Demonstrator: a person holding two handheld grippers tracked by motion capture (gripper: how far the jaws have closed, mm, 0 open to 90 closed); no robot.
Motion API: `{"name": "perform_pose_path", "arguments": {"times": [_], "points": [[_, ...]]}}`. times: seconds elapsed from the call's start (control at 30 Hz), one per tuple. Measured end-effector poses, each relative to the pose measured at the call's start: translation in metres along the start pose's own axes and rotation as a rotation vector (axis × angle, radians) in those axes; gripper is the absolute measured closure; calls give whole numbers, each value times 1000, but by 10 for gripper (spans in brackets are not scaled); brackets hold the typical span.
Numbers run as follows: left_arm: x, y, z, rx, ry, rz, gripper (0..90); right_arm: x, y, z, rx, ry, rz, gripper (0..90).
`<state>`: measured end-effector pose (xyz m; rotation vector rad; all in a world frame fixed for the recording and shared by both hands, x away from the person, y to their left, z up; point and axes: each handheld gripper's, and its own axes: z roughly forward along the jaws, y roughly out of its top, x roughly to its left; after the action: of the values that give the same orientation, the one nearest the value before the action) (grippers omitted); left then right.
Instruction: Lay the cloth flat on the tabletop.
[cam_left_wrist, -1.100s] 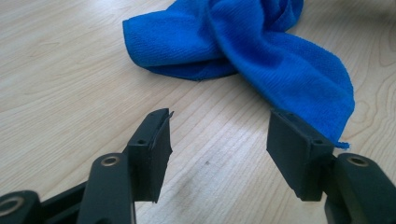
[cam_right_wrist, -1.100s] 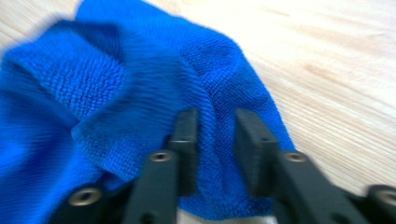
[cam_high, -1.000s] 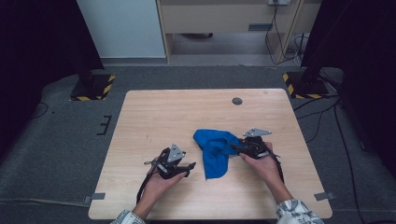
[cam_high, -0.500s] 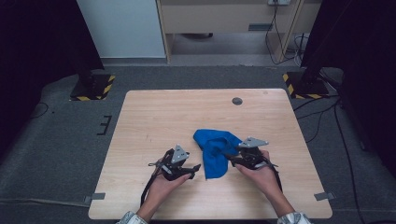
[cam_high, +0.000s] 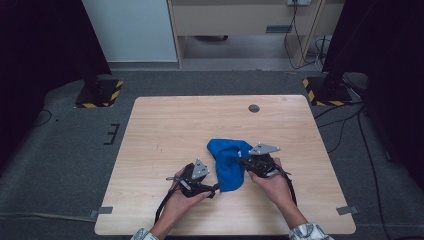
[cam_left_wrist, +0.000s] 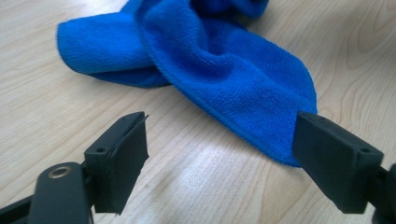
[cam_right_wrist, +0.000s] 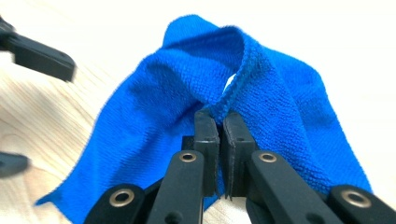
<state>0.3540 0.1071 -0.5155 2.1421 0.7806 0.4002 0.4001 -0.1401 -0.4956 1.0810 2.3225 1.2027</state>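
A crumpled blue cloth (cam_high: 227, 161) lies on the wooden table (cam_high: 170, 130), right of centre near the front. My right gripper (cam_high: 246, 163) comes at it from the right. In the right gripper view its jaws are shut (cam_right_wrist: 219, 116) on a raised hem of the cloth (cam_right_wrist: 154, 107). My left gripper (cam_high: 215, 189) sits at the cloth's near-left end. Its jaws have just been opening and stand wide (cam_left_wrist: 222, 123). The cloth's (cam_left_wrist: 224, 70) near corner lies on the table close to the right-hand jaw, not pressed.
A small dark round disc (cam_high: 254, 108) sits in the tabletop near the far edge. Black stands with yellow-and-black striped bases (cam_high: 100, 94) (cam_high: 325, 90) flank the table's far corners. The left gripper's jaw (cam_right_wrist: 42, 58) shows at the left of the right gripper view.
The right gripper has moved left along the cloth and closed on its hem. The left gripper has moved right toward the cloth's near corner, its jaws spreading wider.
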Motion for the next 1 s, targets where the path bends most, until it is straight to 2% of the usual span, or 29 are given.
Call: {"name": "perform_pose_path", "arguments": {"times": [0.17,0.23,0.33,0.53,0.6,0.67,0.73,1.0], "points": [[-4,0,7,14,-13,3,151,1,8,-10,-26,17,4,867],[-8,-1,12,43,-15,10,129,0,9,-12,-33,13,1,866],[-13,-1,16,43,-12,22,123,-1,9,-17,-42,8,10,859],[-19,0,24,56,-28,26,150,-6,11,-20,-39,-6,1,848],[-18,2,27,50,-23,7,179,-8,10,-19,-36,-5,6,849],[-15,3,31,42,-40,-21,273,-9,10,-19,-38,-2,4,850],[-14,4,34,47,-40,-13,327,-10,10,-20,-46,-4,3,849],[-11,7,32,35,-76,-23,771,-10,5,-25,-50,0,4,850]]}}
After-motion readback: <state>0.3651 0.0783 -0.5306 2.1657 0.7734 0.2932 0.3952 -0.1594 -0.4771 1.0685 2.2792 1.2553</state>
